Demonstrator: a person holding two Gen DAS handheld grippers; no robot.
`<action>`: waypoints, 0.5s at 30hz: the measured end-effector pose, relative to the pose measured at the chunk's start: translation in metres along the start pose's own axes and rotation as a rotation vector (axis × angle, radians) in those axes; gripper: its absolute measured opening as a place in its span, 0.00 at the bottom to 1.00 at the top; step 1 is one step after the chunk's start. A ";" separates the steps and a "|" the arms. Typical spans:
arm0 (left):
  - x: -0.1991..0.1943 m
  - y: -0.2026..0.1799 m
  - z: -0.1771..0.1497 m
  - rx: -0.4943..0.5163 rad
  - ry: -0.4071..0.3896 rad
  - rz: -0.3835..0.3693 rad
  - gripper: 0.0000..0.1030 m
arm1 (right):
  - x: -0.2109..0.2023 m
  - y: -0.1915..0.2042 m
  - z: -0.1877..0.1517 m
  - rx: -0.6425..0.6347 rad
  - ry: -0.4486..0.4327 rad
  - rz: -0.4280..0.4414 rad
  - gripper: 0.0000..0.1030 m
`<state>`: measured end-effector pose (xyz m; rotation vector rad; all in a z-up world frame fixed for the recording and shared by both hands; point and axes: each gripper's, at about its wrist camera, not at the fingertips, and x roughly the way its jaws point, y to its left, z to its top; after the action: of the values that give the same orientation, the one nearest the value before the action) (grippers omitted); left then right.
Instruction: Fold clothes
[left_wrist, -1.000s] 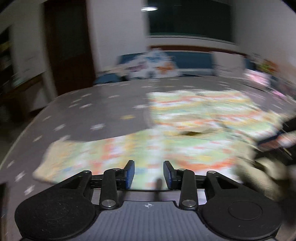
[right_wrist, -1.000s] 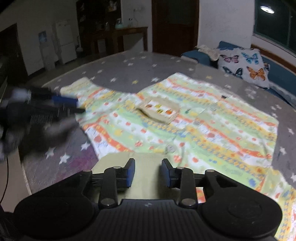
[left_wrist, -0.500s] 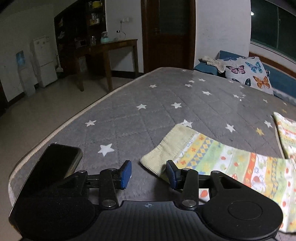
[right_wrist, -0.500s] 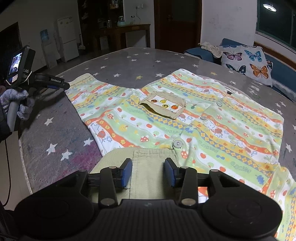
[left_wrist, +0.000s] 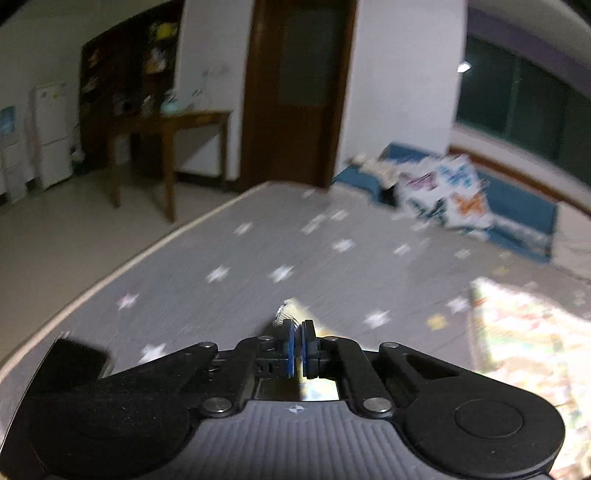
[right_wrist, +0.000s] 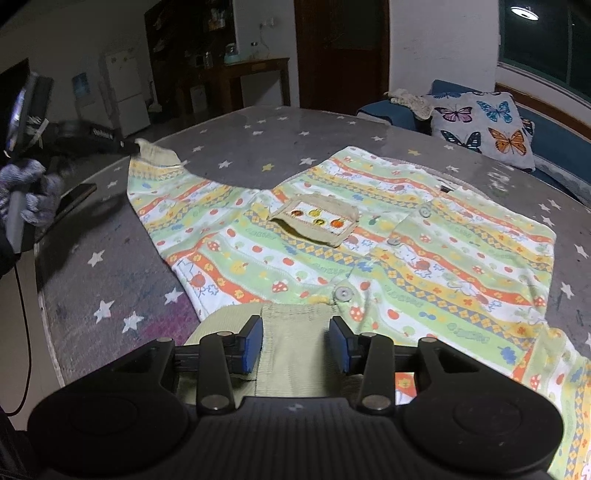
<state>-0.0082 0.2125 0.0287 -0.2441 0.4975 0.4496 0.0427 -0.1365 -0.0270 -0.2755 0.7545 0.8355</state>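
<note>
Left fingers (left_wrist: 298, 345) pinched on sleeve cuff (right_wrist: 157, 151); right fingers (right_wrist: 295, 345) spread, straddling shirt's ribbed hem (right_wrist: 295, 332).

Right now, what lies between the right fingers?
The shirt's ribbed beige hem lies in the gap of the right gripper, whose fingers stand apart and do not press it. The right wrist view shows this.

Low claw-mounted views sharing starred mattress (left_wrist: 258, 258)

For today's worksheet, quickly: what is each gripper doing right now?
Left gripper: shut on the sleeve cuff.
Right gripper: open, jaws either side of the ribbed hem.
</note>
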 end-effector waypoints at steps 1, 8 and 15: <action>-0.007 -0.008 0.004 0.007 -0.019 -0.032 0.04 | -0.002 -0.001 0.000 0.004 -0.005 -0.003 0.39; -0.052 -0.075 0.024 0.071 -0.116 -0.269 0.04 | -0.020 -0.014 -0.007 0.043 -0.047 -0.030 0.39; -0.082 -0.148 0.024 0.150 -0.147 -0.493 0.04 | -0.037 -0.036 -0.020 0.114 -0.085 -0.070 0.39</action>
<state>0.0066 0.0618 0.1083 -0.1795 0.3091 -0.0512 0.0437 -0.1912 -0.0176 -0.1629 0.7061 0.7305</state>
